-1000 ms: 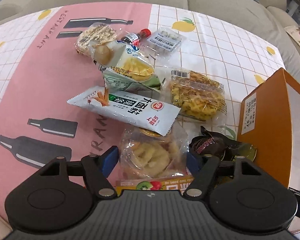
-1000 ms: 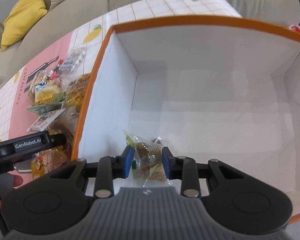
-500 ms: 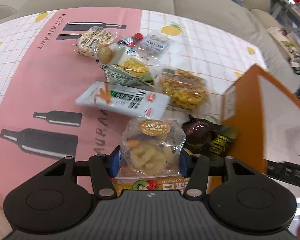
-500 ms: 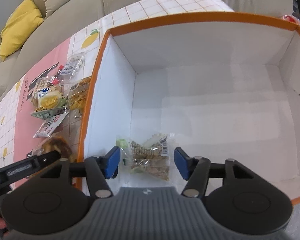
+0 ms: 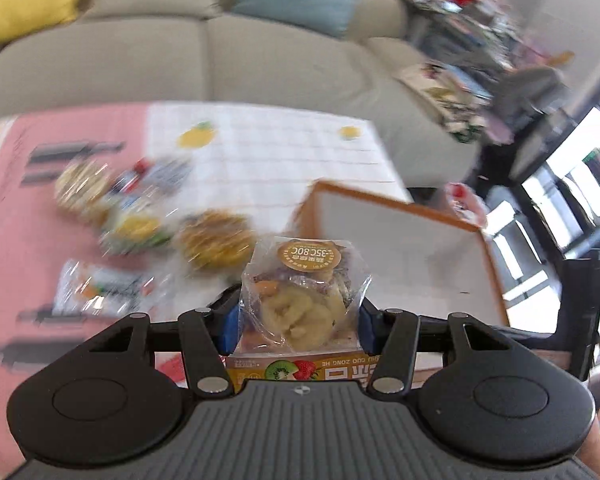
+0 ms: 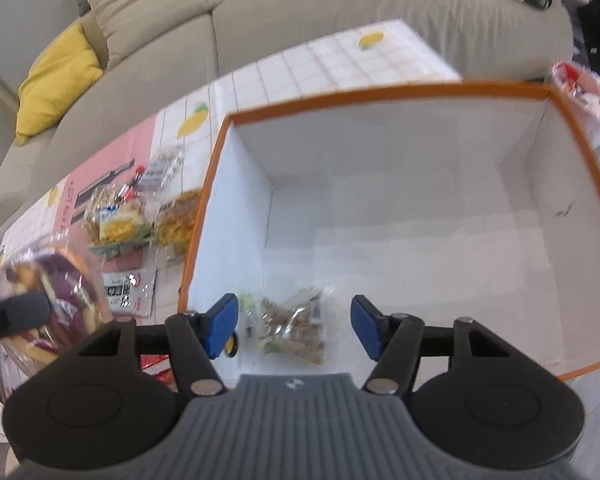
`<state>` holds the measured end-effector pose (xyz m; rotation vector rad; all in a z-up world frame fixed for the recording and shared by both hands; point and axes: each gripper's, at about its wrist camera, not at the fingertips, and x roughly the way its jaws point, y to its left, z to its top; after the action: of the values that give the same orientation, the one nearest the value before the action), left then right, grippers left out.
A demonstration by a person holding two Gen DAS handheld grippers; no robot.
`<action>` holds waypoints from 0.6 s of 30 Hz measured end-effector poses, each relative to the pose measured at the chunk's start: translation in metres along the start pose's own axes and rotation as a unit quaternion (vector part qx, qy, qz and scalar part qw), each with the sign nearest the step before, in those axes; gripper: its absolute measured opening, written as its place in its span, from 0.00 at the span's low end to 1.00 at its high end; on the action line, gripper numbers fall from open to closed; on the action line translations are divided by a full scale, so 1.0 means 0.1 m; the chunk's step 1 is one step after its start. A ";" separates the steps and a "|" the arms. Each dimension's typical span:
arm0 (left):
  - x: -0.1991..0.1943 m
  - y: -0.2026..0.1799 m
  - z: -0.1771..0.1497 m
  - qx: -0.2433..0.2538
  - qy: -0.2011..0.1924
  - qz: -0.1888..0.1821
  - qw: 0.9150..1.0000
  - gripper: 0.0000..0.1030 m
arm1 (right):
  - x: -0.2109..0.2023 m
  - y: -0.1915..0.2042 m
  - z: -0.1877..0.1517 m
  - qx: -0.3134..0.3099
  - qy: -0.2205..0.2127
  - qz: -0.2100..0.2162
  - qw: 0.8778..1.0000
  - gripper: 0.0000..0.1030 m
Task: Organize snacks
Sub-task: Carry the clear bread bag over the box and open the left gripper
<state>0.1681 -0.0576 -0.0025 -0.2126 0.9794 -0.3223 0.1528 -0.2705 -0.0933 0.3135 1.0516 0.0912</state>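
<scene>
The clear dried-fruit packet (image 5: 303, 296) was clamped between the blue fingers (image 5: 227, 330) of the left gripper (image 5: 298, 326), raised clear of the tabletop (image 5: 260, 152) and near the left wall of the orange box (image 6: 214, 184). Its round brown label faced away from the camera, and its base flap lay against the gripper body. The left fingers had just been closing onto this packet, and both pads pressed its sides.

Inside the box, 1 clear nut packet (image 6: 294, 326) lay on the white floor close to the near-left corner. The right gripper (image 6: 294, 322) was above it with its fingers released; they had just been opening, and the packet sat below and between them, touched by neither pad.

Progress was judged as early: 1 snack was boxed and 1 was in transit. Still on the tabletop, left of the box, were the yellow crisp bag (image 6: 178, 220), the stacked bread packets (image 6: 116, 216), the white strip packet (image 6: 128, 290) and a small clear packet (image 6: 162, 166). At least 1 more wrapper showed at the lower edge, too blurred to identify.

The left wrist view was motion-blurred, so details of the remaining pile came mainly from the right wrist view.
</scene>
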 end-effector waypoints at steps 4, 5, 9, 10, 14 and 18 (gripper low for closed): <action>0.19 -0.38 0.23 0.051 -0.003 -0.031 0.998 0.60 | -0.14 -0.13 0.05 -0.010 -0.020 -0.020 1.000 0.60; 0.26 -0.47 0.27 0.067 -0.002 -0.033 0.997 0.60 | -0.16 -0.17 0.06 -0.011 -0.022 -0.025 0.999 0.60; 0.68 -0.74 0.36 0.107 0.028 -0.041 0.993 0.60 | -0.18 -0.36 0.08 -0.014 -0.023 -0.041 0.999 0.60; 0.81 -0.78 0.36 0.111 0.038 -0.043 0.992 0.60 | -0.18 -0.40 0.08 -0.013 -0.022 -0.045 0.999 0.60; 1.24 -0.85 0.31 0.140 0.077 -0.024 0.987 0.60 | -0.09 -0.56 0.06 -0.003 -0.010 -0.052 0.999 0.60; 1.52 -0.87 0.19 0.167 0.107 0.004 0.980 0.60 | 0.01 -0.65 0.05 -0.002 0.000 -0.054 0.999 0.60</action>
<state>0.2473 -0.1933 -0.0823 0.1361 1.1213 -0.5043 0.1531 -0.3330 -0.1111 0.2515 1.0659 -0.0043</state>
